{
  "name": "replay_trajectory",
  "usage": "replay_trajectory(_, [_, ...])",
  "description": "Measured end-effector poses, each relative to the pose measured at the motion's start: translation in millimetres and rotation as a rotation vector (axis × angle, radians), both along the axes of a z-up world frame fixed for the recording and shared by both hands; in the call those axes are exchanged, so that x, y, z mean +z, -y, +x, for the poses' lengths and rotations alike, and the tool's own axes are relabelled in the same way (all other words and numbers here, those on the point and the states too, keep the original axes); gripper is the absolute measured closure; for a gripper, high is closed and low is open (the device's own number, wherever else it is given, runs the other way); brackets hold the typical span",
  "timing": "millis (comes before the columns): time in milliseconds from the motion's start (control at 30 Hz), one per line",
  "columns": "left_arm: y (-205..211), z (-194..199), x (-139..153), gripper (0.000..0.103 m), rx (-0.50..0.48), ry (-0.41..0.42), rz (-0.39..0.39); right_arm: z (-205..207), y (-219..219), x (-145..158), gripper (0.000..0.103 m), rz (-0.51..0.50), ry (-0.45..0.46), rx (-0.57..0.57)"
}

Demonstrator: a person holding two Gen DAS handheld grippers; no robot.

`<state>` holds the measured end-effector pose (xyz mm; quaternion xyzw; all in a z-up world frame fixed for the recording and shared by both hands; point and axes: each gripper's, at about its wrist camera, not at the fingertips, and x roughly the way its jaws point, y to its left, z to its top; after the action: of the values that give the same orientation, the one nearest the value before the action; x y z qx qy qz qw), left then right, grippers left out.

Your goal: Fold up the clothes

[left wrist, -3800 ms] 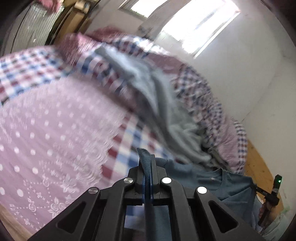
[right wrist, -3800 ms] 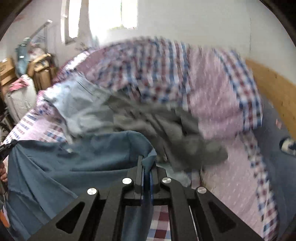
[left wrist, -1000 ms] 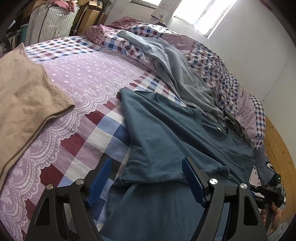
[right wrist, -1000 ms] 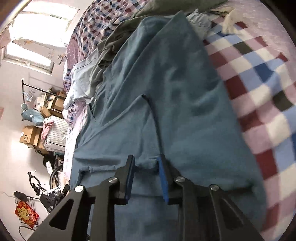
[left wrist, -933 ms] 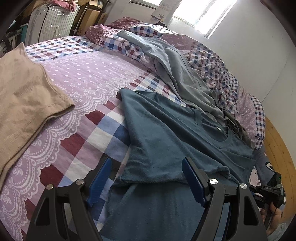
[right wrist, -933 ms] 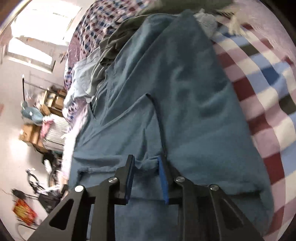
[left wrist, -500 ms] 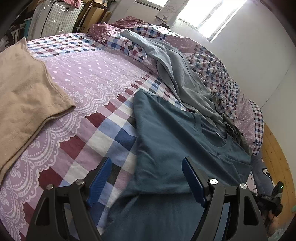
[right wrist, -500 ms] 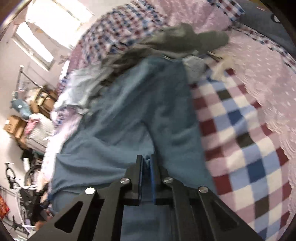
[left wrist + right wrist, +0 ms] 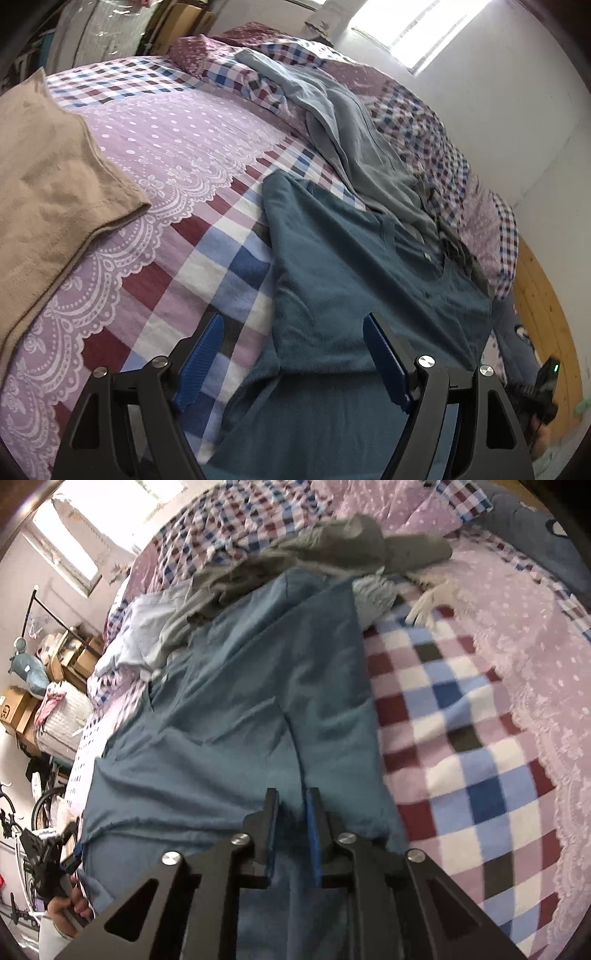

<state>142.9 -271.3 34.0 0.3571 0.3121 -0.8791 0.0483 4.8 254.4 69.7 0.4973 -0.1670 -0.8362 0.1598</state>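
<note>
Teal shirt [image 9: 354, 266]: lies flat on the bed [image 9: 192, 147], neckline toward the far pillows, left side folded inward to a straight edge; a sleeve is laid across the body in the right wrist view [image 9: 236, 709].
Left gripper [image 9: 293, 354]: jaws spread wide, holding nothing; low over the shirt's near hem, one blue pad over the checked cover, the other over the shirt.
Right gripper [image 9: 291, 827]: jaws parted by a narrow gap, teal cloth showing between the pads; whether they pinch it cannot be told. Angled down along the sleeve edge.
Hand [image 9: 68, 910]: wrapped round the left gripper's handle at the bed's near side.
Grey garments [image 9: 362, 147]: heaped beyond the shirt's collar.
Tan cloth [image 9: 44, 177]: folded, well apart to the left.
</note>
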Motion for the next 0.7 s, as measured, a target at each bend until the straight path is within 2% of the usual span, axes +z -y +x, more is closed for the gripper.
replay_trajectory(67, [-5.3, 8.7, 3.7, 0.021, -0.033, 0.001, -0.035, -1.7, -0.8, 1.0, 0.064, -0.027, -0.008, -0.002])
replay_trajectory(133, [-10.9, 15.7, 6.1, 0.022, -0.067, 0.01, -0.069, -3.6, 1.2, -0.1, 0.063, -0.057, -0.007, 0.004])
replay_trajectory(267, [-30.9, 24.0, 13.9, 0.022, -0.145, 0.016, -0.208, -3.9, 10.2, -6.3, 0.062, -0.054, 0.01, 0.031])
replay_trajectory(333, [-35.6, 22.3, 14.3, 0.024, -0.151, 0.023, -0.242, -3.7, 11.7, -8.9, 0.062, -0.053, 0.015, 0.035])
replay_trajectory(400, [-37.2, 16.8, 10.8, 0.032, -0.143, 0.051, -0.263, -3.3, 12.5, -10.3, 0.061, -0.05, 0.014, 0.034])
replay_trajectory(467, [-35.4, 9.3, 6.5, 0.053, -0.122, 0.077, -0.261, -3.3, 13.3, -10.0, 0.061, -0.044, 0.008, 0.037])
replay_trajectory(533, [-30.9, 3.6, 3.4, 0.06, -0.098, 0.081, -0.246, -4.0, 13.9, -8.9, 0.061, -0.042, -0.002, 0.036])
replay_trajectory(567, [-27.4, 2.8, 2.8, 0.073, -0.083, 0.074, -0.23, -5.0, 13.6, -7.5, 0.061, -0.043, -0.012, 0.033])
replay_trajectory(633, [-19.1, 1.5, 0.5, 0.088, -0.051, 0.069, -0.191, -9.4, 13.3, -3.4, 0.061, -0.043, -0.037, 0.028])
replay_trajectory(700, [-11.6, 2.1, -2.5, 0.09, -0.029, 0.061, -0.146, -16.8, 12.5, 2.2, 0.06, -0.034, -0.069, 0.018])
